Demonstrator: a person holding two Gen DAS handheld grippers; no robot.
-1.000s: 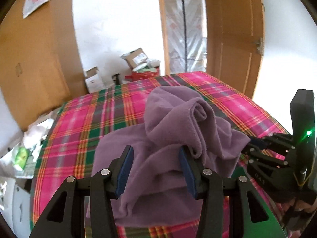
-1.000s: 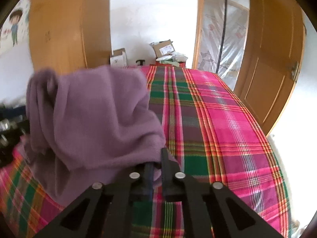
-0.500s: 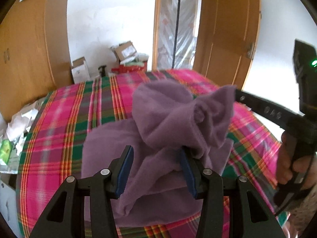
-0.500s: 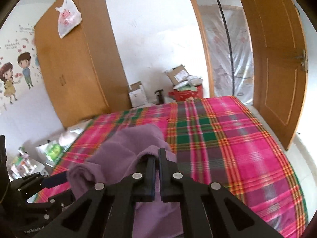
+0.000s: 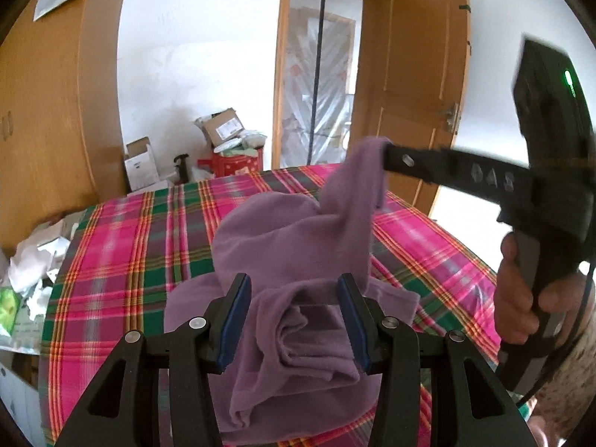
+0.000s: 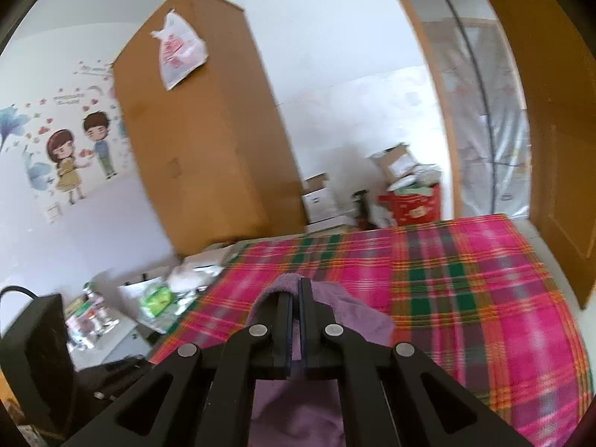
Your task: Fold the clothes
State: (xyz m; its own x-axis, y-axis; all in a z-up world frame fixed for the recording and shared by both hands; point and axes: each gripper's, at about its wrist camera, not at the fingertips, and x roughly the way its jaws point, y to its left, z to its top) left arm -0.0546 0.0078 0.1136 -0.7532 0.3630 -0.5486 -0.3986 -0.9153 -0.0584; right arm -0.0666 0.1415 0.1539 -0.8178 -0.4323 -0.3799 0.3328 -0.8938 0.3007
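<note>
— What do I have on my left side?

— My left gripper (image 5: pixel 294 320) hangs over the plaid bedspread (image 5: pixel 123 260), its blue-padded jaws spread wide apart with nothing between them but air. Below them lies the purple fleece garment (image 5: pixel 298 260), bunched in a heap near the bedspread's near edge, most of it resting on the cloth.

— And the right?

— My right gripper (image 6: pixel 296 294) has its jaws pressed together on a corner of that garment. Seen from my left wrist, the pinched corner is raised well above the bedspread, with a strip of fleece hanging from it to the heap. My right hand (image 5: pixel 521 298) wraps the handle beside the bedspread's right edge.

— What stands around the bed?

— A wooden wardrobe (image 6: pixel 201 141) left of the bedspread, cardboard boxes (image 5: pixel 219 130) beyond its far end, an open wooden door (image 5: pixel 413 85) to the right.
</note>
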